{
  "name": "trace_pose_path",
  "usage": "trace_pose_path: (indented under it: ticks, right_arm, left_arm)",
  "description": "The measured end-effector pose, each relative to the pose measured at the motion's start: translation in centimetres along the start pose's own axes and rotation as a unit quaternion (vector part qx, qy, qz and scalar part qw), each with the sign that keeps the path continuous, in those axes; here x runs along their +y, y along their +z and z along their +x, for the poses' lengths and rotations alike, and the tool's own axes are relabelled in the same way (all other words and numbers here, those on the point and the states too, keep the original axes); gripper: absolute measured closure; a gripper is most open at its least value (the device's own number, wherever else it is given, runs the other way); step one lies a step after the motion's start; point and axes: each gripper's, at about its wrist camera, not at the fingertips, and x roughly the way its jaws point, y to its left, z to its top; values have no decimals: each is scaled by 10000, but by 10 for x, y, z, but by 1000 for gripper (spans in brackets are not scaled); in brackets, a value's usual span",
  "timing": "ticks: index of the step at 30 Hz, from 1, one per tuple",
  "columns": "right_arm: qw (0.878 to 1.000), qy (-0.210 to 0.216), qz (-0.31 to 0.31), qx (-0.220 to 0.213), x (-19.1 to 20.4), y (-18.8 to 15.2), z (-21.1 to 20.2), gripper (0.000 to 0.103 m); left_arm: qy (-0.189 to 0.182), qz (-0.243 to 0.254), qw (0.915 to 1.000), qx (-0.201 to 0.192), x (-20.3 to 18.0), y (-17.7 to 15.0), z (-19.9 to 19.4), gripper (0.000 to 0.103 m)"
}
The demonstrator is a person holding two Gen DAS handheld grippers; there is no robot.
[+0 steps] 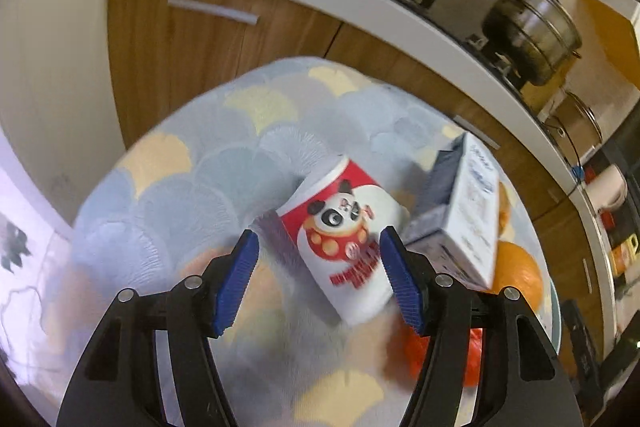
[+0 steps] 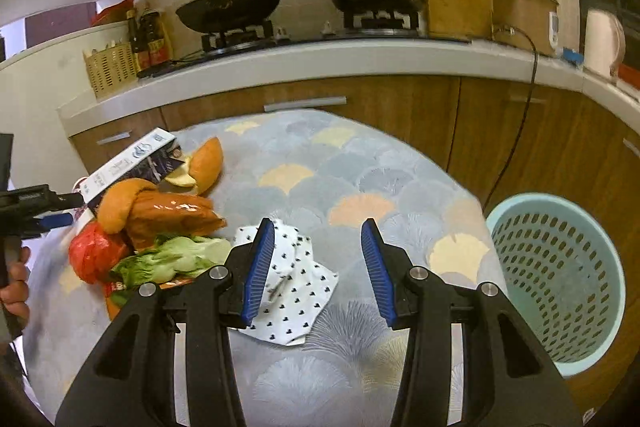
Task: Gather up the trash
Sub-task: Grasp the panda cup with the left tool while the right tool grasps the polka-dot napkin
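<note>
Cup point(image 1: 347, 233) left of carton point(image 1: 460, 223) (touching), basket point(image 2: 560, 283) right of table point(image 2: 380, 187)

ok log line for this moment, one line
left gripper open over panda cup | right gripper open above spotted wrapper | basket right

Two black tools with blue pads

Ribbed blue pads point(image 1: 240, 279) on angular black arms, silver round screws at joints; bare-skinned hand point(image 2: 14, 287) gripping black handle.
</note>
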Motion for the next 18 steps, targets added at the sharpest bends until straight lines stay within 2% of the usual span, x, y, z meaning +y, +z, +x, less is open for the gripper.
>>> trace_pose_path:
  ticks: [2,10,18]
  right_arm:
    - [10000,34,15,66,-1,0,3,61]
    - [9997,51,-90,213,5,-1,10,52]
    - [9996,58,-71,249,4,-2,11,51]
  left_arm:
    - [-158,-40,9999,-36,0,2,6,41]
    - [-220,19,9995,-206,-10,2,18,40]
    - [-262,89,9990,-338,-14,-5,11,49]
